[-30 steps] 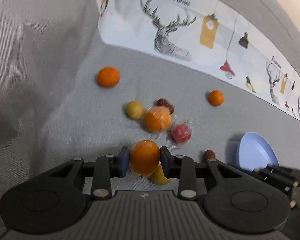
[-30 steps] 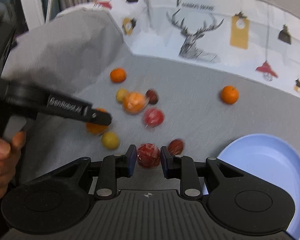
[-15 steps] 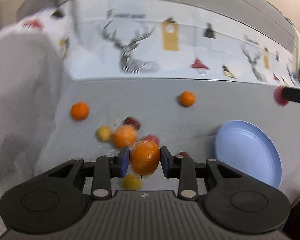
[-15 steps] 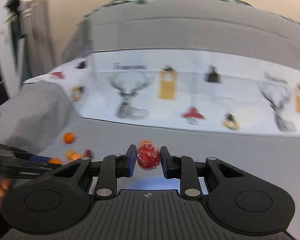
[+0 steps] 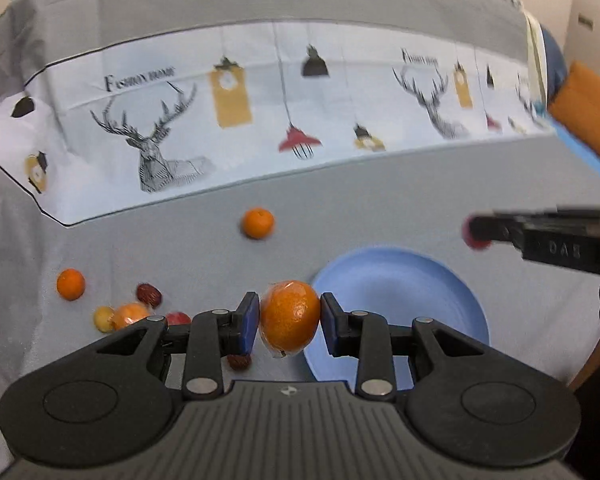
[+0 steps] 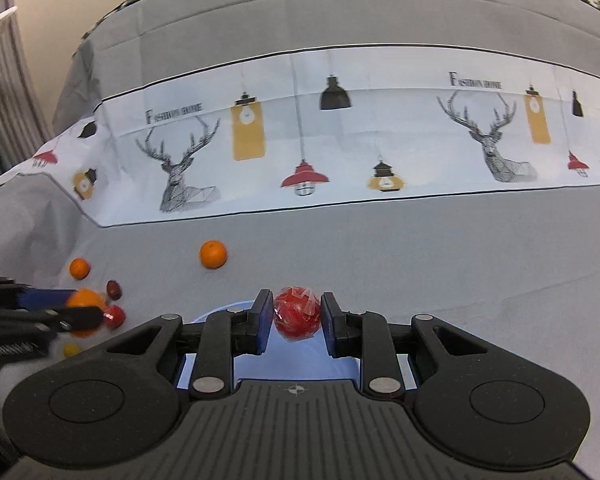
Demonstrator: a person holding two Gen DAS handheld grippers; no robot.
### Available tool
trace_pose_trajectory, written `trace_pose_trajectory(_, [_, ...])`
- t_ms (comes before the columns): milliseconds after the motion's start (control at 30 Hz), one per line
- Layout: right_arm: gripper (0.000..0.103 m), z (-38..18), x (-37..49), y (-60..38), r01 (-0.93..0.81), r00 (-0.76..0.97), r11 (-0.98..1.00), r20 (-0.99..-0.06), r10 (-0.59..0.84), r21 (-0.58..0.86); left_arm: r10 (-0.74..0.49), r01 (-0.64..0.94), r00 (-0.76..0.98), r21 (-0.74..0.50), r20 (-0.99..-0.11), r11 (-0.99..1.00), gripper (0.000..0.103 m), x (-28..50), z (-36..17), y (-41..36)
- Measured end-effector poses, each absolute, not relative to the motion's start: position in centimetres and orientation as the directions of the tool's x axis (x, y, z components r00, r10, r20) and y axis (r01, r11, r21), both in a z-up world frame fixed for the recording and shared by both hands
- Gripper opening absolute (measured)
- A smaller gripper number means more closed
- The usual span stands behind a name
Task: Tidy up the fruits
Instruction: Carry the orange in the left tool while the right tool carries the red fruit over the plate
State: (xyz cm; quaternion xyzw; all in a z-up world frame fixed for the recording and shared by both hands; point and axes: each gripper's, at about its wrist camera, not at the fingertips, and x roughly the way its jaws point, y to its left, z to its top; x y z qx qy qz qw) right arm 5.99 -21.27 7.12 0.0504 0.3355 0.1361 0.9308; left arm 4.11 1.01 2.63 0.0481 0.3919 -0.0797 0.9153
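Two wrist-camera views look across a counter covered in grey cloth. Nearest in the left wrist view, the left gripper [image 5: 289, 324] is closed on a plastic-wrapped orange [image 5: 290, 319], its blue pads pressing both sides, the fruit held up off the cloth. Just behind and to the right lies a blue plate [image 5: 396, 280]. To the left, loose fruit sits in a cluster on the cloth: a yellow fruit [image 5: 103, 318], a wrapped orange fruit [image 5: 131, 314], a dark red date [image 5: 149, 294] and a small orange [image 5: 71, 284]. Farther back, another lone orange [image 5: 257, 223] lies apart. At the right edge, the right gripper [image 5: 476, 232] reaches in from the side, blurred.

In the right wrist view, the right gripper clamps a red wrapped fruit [image 6: 297, 313] above the near rim of the blue plate. Beyond everything runs a white band of cloth [image 6: 340, 140] printed with deer heads and hanging lamps.
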Motion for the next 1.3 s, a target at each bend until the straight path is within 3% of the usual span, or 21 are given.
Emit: trace_pose_trajectory(1300, [0.027, 5.4, 6.9, -18.4, -0.253, 0.698, 0.964, -0.675, 0.239, 0.080, -0.180, 0.287, 0.612, 0.004, -0.770, 0.958, 0.036, 5.2, -0.8, -2.0])
